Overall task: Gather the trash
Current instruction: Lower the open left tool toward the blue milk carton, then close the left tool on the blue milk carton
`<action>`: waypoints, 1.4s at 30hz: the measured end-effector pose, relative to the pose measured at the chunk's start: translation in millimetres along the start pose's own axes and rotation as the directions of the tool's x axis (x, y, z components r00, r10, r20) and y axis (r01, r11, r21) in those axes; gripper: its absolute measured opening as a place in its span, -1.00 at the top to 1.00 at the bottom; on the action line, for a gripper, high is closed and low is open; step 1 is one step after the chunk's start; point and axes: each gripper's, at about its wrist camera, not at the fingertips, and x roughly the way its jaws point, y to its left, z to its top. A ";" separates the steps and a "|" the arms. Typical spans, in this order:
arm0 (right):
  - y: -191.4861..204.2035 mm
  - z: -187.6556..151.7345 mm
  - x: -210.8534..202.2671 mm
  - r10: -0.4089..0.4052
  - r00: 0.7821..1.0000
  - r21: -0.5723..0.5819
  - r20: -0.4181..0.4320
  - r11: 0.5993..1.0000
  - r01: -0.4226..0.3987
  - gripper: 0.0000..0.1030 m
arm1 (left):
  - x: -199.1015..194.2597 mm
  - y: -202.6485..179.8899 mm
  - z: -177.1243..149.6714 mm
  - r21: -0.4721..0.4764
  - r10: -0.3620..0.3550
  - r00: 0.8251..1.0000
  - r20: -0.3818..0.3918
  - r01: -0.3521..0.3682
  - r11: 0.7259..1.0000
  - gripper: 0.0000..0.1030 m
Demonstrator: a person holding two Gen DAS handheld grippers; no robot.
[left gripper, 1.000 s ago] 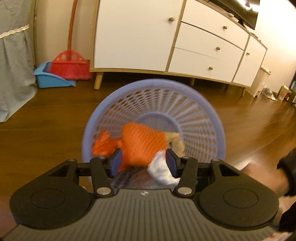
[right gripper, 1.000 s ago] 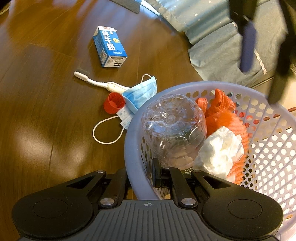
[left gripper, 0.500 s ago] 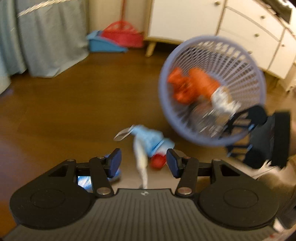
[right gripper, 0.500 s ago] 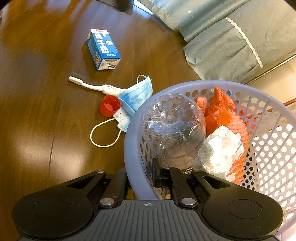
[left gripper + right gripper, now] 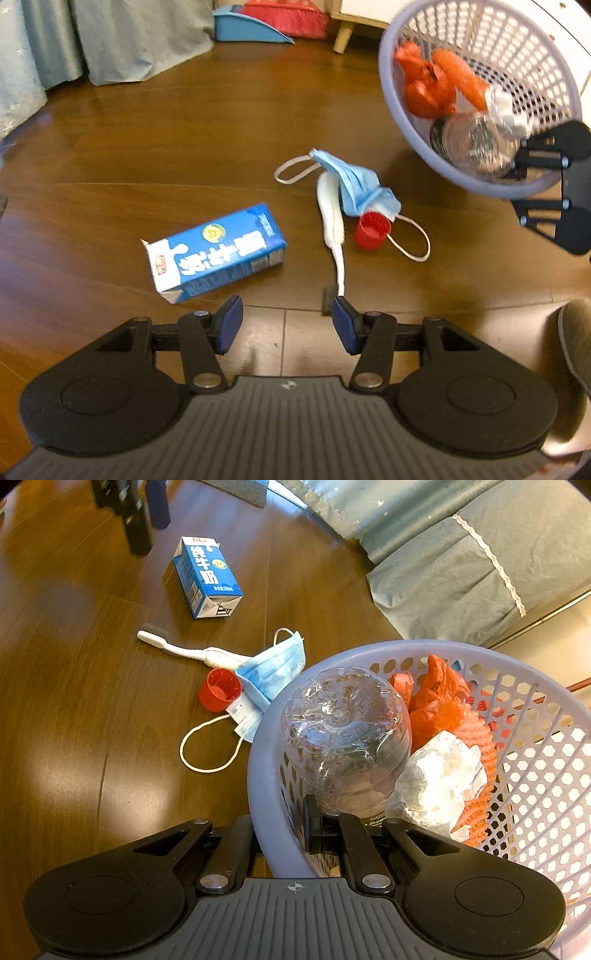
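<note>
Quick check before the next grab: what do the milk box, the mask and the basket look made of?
Milk box: coated paperboard, slight sheen, folded flaps at the ends.
Mask: soft non-woven fabric, matte, pleated and crumpled, with white cord loops.
Basket: moulded plastic, smooth lavender, hexagonal perforations, rigid rim.

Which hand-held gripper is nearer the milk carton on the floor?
Left. The left hand-held gripper hovers open just short of the milk carton. The right hand-held gripper is clamped on the basket rim, beyond the toothbrush.
</note>
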 end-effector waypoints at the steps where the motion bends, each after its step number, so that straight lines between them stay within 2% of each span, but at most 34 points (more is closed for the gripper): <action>1: 0.0 -0.1 0.0 0.000 1.000 0.000 0.000 1.000 0.000 0.93 | 3.4 -3.3 -1.0 0.015 0.004 1.000 0.000 -0.004 1.000 0.08; 8: -0.2 -0.5 0.0 0.000 1.000 0.000 0.000 1.000 0.000 0.93 | 18.8 3.2 2.5 0.063 0.079 0.997 0.021 -0.080 0.995 0.08; 16: 0.1 -2.6 0.6 0.001 1.000 -0.005 -0.001 1.000 -0.001 0.93 | 44.8 28.4 14.0 0.140 0.197 0.980 0.020 -0.198 0.970 0.08; 19: 1.2 -4.6 1.1 0.001 1.000 -0.009 -0.003 1.000 -0.001 0.92 | 56.2 27.6 17.7 0.252 0.221 0.975 0.027 -0.220 0.942 0.05; 21: 1.6 -5.1 1.2 0.001 1.000 -0.010 -0.004 1.000 -0.001 0.92 | 65.5 24.8 19.7 0.355 0.214 0.977 0.014 -0.205 0.912 -0.09; 24: 1.6 -5.4 1.3 0.000 1.000 -0.009 -0.005 1.000 0.000 0.92 | 76.5 26.1 26.1 0.426 0.203 0.979 0.006 -0.186 0.885 -0.14; 29: 2.8 -6.4 1.8 0.000 1.000 -0.014 -0.008 1.000 0.000 0.91 | 87.3 32.1 40.2 0.429 0.132 0.991 -0.033 -0.105 0.897 -0.33; 32: 2.0 -7.1 1.4 0.000 1.000 -0.012 -0.009 1.000 0.000 0.91 | 95.2 33.6 43.7 0.432 0.110 0.991 -0.072 -0.068 0.899 -0.36; 33: 1.8 -6.9 1.7 0.000 1.000 -0.011 -0.010 1.000 0.000 0.91 | 97.6 34.9 45.1 0.414 0.097 0.990 -0.099 -0.047 0.909 -0.35; 35: 1.0 -7.0 2.0 -0.001 1.000 -0.007 -0.011 1.000 0.001 0.91 | 98.1 36.7 47.4 0.366 0.074 0.988 -0.139 -0.018 0.930 -0.19; 38: 0.3 -7.0 3.0 -0.001 1.000 -0.003 -0.010 1.000 0.001 0.91 | 93.6 34.0 44.0 0.321 0.058 0.984 -0.171 0.000 0.947 0.04; 42: -0.6 -6.0 2.8 -0.001 1.000 0.004 -0.011 1.000 0.001 0.91 | 84.2 26.7 31.4 0.275 0.063 0.980 -0.187 -0.009 0.961 0.09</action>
